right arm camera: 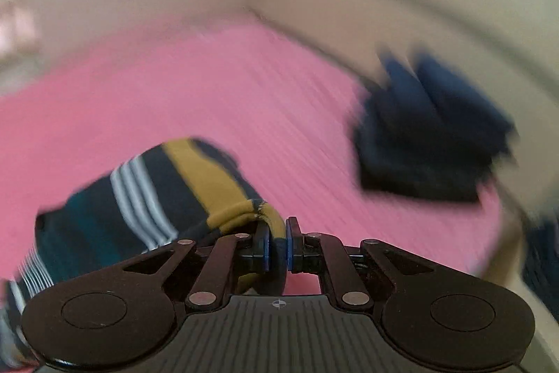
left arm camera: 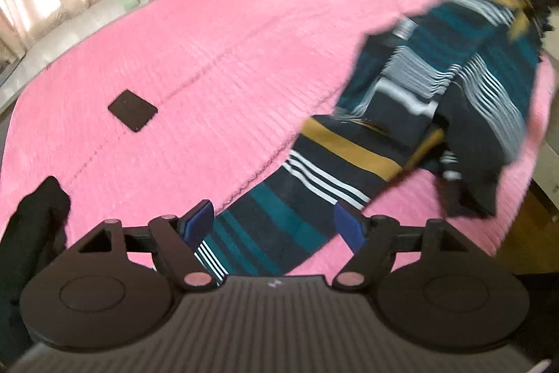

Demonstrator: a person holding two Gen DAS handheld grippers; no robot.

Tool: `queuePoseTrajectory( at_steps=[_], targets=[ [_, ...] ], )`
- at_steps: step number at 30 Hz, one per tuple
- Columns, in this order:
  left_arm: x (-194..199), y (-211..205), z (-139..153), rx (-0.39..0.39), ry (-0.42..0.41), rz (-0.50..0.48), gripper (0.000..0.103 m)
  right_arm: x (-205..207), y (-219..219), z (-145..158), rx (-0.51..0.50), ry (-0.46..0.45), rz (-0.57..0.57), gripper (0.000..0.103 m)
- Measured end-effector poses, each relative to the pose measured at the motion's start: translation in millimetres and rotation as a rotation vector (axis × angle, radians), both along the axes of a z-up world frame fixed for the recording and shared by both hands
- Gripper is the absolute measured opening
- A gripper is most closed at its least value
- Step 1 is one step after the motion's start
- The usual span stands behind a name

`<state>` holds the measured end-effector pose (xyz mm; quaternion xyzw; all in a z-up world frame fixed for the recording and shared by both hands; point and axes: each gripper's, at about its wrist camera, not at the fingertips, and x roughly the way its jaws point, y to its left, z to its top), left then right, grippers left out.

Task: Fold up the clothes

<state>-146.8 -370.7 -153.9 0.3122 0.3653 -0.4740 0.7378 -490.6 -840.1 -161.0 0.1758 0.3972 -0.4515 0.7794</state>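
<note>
Right gripper [right arm camera: 277, 247] clamps my striped garment's [right arm camera: 146, 198] mustard edge, cloth trailing left over the pink bedspread [right arm camera: 244, 100]. Left gripper [left arm camera: 274, 222] gapes wide above the garment's near end, apart.

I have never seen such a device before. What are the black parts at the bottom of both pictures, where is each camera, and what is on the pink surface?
The black parts are two hand-held grippers, each with two fingers tipped by blue pads. A person holds one in each hand; no robot arm is involved. Each picture comes from a camera on one gripper, looking forward along its fingers.

In the left wrist view, the left gripper is open, above a striped garment that stretches across the pink bed cover. A small dark flat square also lies on the cover; what it is cannot be told.

In the right wrist view, the right gripper is shut on an edge of the same striped garment and lifts it. Farther back is a dark blue pile of cloth, blurred by motion.
</note>
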Motion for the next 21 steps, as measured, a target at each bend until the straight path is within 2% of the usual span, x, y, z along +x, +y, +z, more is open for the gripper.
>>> queuePoseTrajectory(
  at_steps=[1,2,5,7,10,13,16,19,21],
  targets=[
    [1,-14,-9,0.018,0.007,0.020,0.072,-7,-15,-19,0.051,0.031,-0.014,0.039],
    [2,-29,-17,0.032,0.018,0.036,0.072,-11,-27,-35,0.094,0.052,-0.012,0.047],
    [7,-75,-43,0.054,0.093,0.070,0.072,-3,-33,-52,0.137,0.072,0.132,0.052],
    [9,-112,-59,0.045,0.125,0.052,0.072,15,-31,-60,0.165,0.043,0.262,0.055],
    [9,-176,-89,0.047,0.148,-0.018,0.072,47,-35,-67,0.188,-0.020,0.492,0.087],
    [11,-231,-128,0.069,0.157,-0.094,0.072,90,-47,-91,0.174,0.000,0.681,0.089],
    [13,-264,-165,0.135,0.184,-0.165,0.070,126,-72,-126,0.165,0.070,0.773,0.089],
    [20,-277,-200,0.262,0.210,-0.213,0.054,164,-105,-167,0.141,0.182,0.823,0.089],
    [26,-273,-210,0.268,0.243,-0.198,0.049,184,-118,-192,0.154,0.239,0.857,0.088]
  ],
)
